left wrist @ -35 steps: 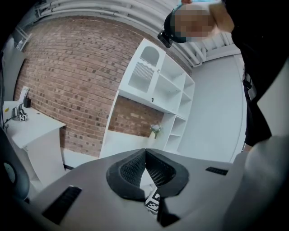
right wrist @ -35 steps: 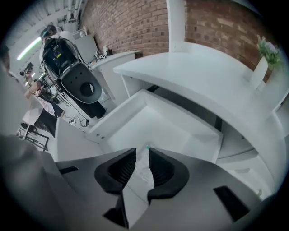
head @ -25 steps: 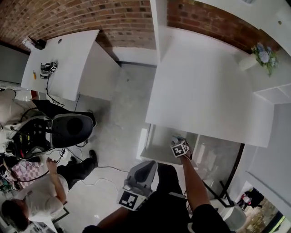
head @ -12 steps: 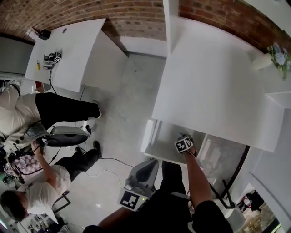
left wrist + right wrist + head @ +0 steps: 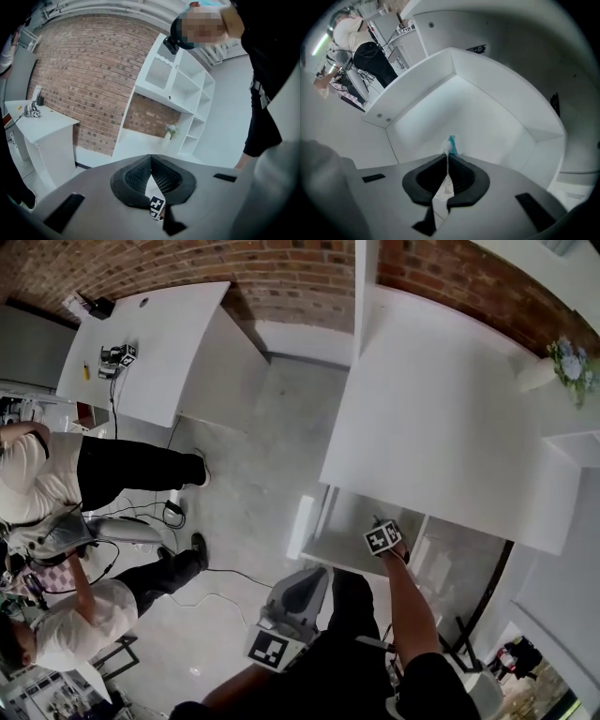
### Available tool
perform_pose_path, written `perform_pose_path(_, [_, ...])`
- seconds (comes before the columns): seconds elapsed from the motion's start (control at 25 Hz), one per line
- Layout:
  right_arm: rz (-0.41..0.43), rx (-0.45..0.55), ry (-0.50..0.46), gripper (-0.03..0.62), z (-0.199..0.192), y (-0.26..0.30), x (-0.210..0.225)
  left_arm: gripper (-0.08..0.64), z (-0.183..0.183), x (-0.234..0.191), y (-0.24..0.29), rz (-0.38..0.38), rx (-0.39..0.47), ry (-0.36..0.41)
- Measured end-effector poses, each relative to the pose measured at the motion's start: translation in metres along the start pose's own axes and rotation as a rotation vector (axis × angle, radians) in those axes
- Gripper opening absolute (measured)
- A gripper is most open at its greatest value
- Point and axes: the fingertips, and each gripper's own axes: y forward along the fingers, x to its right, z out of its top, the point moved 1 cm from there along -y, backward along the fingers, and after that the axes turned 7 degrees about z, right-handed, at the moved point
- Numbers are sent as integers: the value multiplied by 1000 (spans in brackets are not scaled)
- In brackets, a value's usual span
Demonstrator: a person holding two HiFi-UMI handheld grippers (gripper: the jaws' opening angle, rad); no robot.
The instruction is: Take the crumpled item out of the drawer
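Now the right gripper (image 5: 448,158) reaches into the open drawer (image 5: 487,112), jaws closing on the crumpled item (image 5: 451,143) at frame centre to lift it; the left gripper (image 5: 151,161) idles, jaws together, empty.

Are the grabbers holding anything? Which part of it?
The right gripper, its jaws closing, pinches the crumpled item inside the drawer. The hold is below the item's teal end, which pokes past the tips. The left gripper holds nothing.

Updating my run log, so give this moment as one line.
step: grasp | right gripper: jaws closing on crumpled item | item: inside drawer | left gripper: shut, empty
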Motion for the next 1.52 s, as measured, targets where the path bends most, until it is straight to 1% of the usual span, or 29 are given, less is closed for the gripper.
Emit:
perform_pose_path(0.24, [-57,56,-24,26,11,-39,-15,25,18,3,-33,-35,60,13])
perform_pose_path(0.4, [-122,139,-34,26,20,-85,-31,25,32,0,-64,-57,116,24])
perform_pose_path(0.52, [-190,241,-43,26,31,-137,-45,25,42,-1,-86,-88,165,39])
perform_pose_path(0.64, [-250,370,-34,26,30,-197,-78,25,46,-3,-118,-118,187,46])
perform_pose_path(0.72, [-295,474,-3,26,29,-241,-98,25,47,-4,-136,-150,208,55])
perform_pose_path(0.8, [-323,582,44,26,24,-280,-121,25,42,-7,-153,-175,220,80])
perform_pose_path(0.92, [-335,731,128,26,8,-325,-167,25,29,-16,-183,-195,214,115])
perform_pose_path(1.04, [-343,860,201,26,-11,-365,-205,25,24,-17,-207,-222,215,108])
perform_pose_path(1.2, [-347,1000,277,26,-38,-410,-245,25,17,-7,-224,-262,208,124])
perform_pose_path(1.28, [-349,1045,279,26,-48,-429,-263,25,15,0,-232,-277,212,127])
perform_pose_path(1.36, [-349,1076,256,26,-53,-444,-280,25,13,5,-238,-282,214,124])
perform_pose_path(1.52, [-343,1150,230,26,-62,-471,-300,25,8,18,-246,-284,204,119])
